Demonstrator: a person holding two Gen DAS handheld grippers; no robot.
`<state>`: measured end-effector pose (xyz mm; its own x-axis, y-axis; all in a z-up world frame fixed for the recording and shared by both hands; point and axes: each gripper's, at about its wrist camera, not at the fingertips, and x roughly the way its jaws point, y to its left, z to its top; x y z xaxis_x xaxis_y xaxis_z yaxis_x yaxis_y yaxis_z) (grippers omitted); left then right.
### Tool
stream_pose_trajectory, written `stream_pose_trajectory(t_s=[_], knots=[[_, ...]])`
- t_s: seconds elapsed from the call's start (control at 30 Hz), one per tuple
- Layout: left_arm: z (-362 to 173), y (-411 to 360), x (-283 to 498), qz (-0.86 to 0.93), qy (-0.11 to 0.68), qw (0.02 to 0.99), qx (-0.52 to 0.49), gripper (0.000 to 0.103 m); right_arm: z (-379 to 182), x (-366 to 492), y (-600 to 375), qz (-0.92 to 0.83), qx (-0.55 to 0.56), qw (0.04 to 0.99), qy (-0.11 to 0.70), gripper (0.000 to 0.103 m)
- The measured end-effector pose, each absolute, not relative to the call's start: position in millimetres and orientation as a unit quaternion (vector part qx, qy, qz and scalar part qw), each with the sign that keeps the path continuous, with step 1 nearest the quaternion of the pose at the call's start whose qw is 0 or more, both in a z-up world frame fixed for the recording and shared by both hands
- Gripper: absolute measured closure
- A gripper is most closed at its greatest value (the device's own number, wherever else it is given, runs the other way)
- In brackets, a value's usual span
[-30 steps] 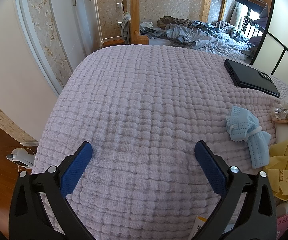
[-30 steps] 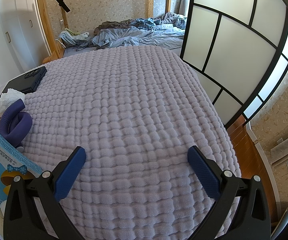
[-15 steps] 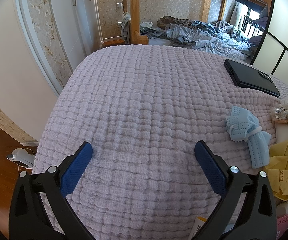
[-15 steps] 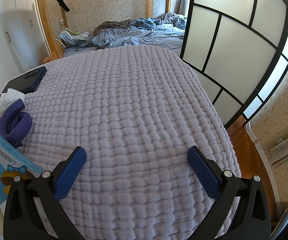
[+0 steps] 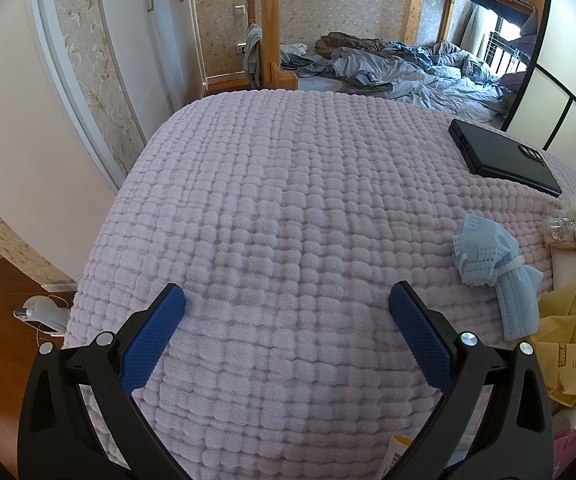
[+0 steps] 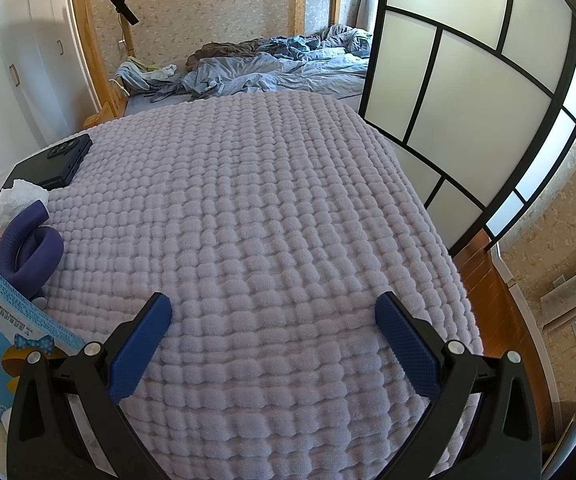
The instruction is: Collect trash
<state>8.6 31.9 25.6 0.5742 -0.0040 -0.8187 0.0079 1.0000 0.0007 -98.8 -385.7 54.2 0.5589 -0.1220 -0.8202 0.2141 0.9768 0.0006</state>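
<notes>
Crumpled blue face mask [image 5: 494, 266] near bedspread's [image 5: 288, 200] right edge | my left gripper [image 5: 288, 308] gaping, empty | my right gripper [image 6: 273, 312] likewise

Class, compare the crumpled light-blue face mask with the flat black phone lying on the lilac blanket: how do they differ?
The crumpled light-blue face mask is soft, bunched and tied with its white strap; the flat black phone is rigid, smooth and rectangular. The mask lies nearer the camera, the phone farther back. Both rest on the lilac textured blanket, untouched by either gripper.
</notes>
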Motion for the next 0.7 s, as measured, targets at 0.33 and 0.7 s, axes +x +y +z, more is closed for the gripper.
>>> stream_pose_trajectory(t_s=[0.33,0.7], knots=[[74.6,59.8,-9.6,-0.015,0.420,0.906,-0.054,0.001,100.3,-131.8,-392.3,-0.082,0.058,0.904,0.416,0.004],[107.2,9.4,-108.2,-0.222,0.429,0.875,-0.037,0.001,133.6,-237.3,-328.5,-0.033,0.052,0.903,0.424,0.004]])
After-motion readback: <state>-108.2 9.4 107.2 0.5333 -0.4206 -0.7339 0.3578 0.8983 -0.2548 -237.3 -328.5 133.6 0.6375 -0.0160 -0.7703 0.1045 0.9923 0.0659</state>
